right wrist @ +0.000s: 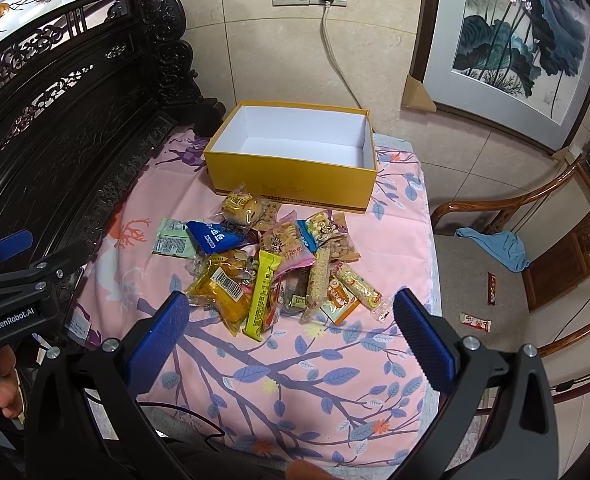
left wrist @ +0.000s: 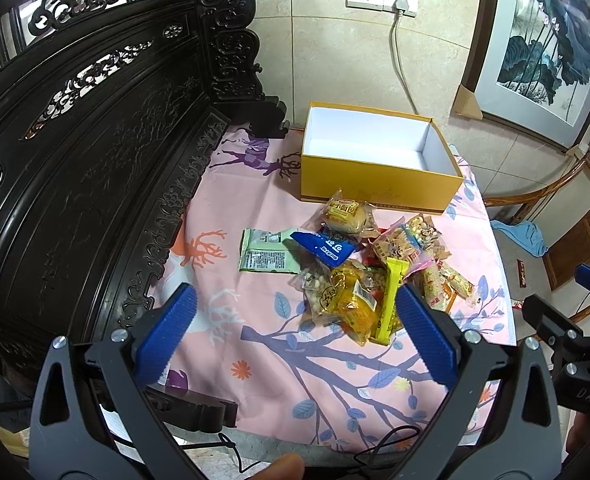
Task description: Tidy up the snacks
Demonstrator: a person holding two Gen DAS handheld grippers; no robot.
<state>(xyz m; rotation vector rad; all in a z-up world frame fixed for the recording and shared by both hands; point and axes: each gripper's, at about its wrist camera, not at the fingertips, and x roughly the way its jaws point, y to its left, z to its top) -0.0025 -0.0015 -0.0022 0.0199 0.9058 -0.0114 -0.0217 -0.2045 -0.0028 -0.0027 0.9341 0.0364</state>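
Note:
A heap of wrapped snacks (left wrist: 367, 268) lies on a pink floral cloth (left wrist: 255, 352); it also shows in the right wrist view (right wrist: 279, 276). It includes a yellow bar (right wrist: 261, 296), a blue triangular pack (right wrist: 215, 236) and a green packet (left wrist: 265, 256). Behind it stands an open, empty yellow box (left wrist: 379, 164), also in the right wrist view (right wrist: 295, 160). My left gripper (left wrist: 295, 304) is open and empty, just short of the heap. My right gripper (right wrist: 291, 312) is open and empty, above the heap's near edge.
A dark carved wooden bench back (left wrist: 87, 160) runs along the left. A wooden chair (right wrist: 507, 280) at the right holds a blue cloth (right wrist: 499, 248) and two small snack packs (right wrist: 475, 322). A cable (right wrist: 335, 64) hangs from the wall socket behind the box.

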